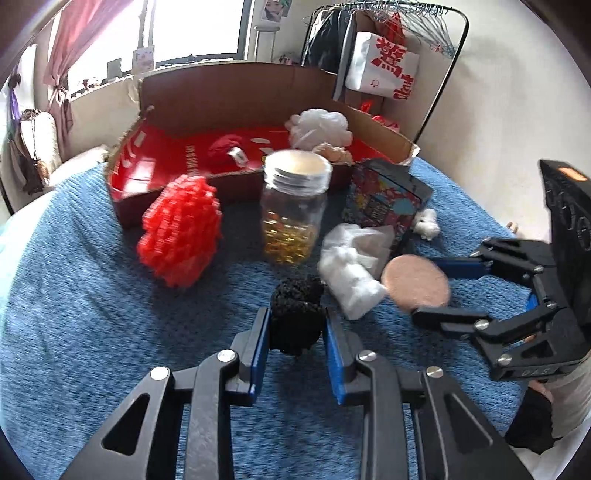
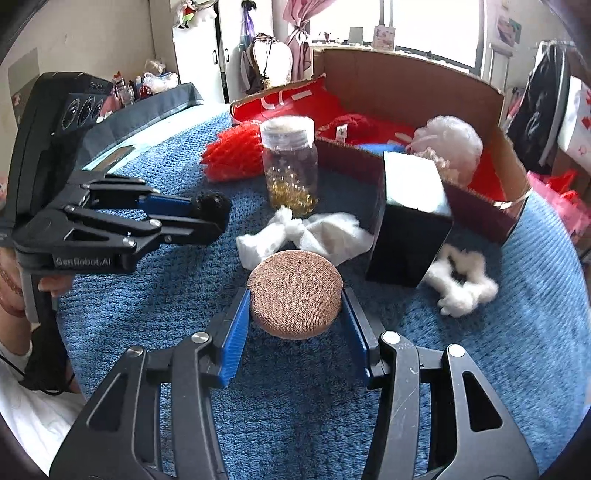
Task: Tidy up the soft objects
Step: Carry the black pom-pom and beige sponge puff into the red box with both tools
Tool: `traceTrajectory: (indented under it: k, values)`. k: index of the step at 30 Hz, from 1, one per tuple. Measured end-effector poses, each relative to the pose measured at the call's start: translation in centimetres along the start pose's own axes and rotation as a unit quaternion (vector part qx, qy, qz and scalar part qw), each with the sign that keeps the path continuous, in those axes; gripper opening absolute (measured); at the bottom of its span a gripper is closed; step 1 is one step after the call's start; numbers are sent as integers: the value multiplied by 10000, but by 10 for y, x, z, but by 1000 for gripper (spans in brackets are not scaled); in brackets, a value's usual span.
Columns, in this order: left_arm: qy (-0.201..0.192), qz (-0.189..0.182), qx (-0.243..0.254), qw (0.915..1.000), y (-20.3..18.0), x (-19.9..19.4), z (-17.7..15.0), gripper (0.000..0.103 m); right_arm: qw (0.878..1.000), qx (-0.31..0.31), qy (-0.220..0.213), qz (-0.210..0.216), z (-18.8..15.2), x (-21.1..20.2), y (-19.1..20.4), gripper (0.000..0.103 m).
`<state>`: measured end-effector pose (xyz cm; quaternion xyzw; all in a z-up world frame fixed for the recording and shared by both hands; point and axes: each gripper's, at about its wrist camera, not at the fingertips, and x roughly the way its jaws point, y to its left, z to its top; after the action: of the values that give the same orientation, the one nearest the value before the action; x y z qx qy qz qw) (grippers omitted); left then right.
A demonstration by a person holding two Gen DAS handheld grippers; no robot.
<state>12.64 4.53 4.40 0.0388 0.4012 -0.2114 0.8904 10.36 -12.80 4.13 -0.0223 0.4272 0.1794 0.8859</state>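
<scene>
Black pom-pom (image 1: 295, 321) pinched inside left tool (image 1: 295, 332).

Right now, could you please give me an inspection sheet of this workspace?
Surface: blue blanket, bare in front.
Job's things: black pompom, tan round pad, red spiky ball, white cloth, white scrunchie; white mesh puff in cardboard box.
Clutter: capsule jar, black box.
Claws: left claw shut on pompom; right claw shut on pad.
Cables: nothing seen.
Surroundings: window, clothes rack.
</scene>
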Motion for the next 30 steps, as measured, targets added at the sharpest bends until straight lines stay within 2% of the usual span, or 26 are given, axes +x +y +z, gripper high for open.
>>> traceTrajectory:
  k: [9, 20, 30]
  values:
    - [202, 401, 352, 9984, 17, -3, 31, 30, 9943, -907, 111, -547, 31, -12, 10, 46]
    - [221, 431, 636, 9968, 24, 0, 74, 30, 9788, -1746, 323, -1019, 70, -6, 15, 46]
    - [242, 321, 714, 9966, 33, 6, 104, 30, 9707, -2048, 493, -1157, 97, 6, 3, 46]
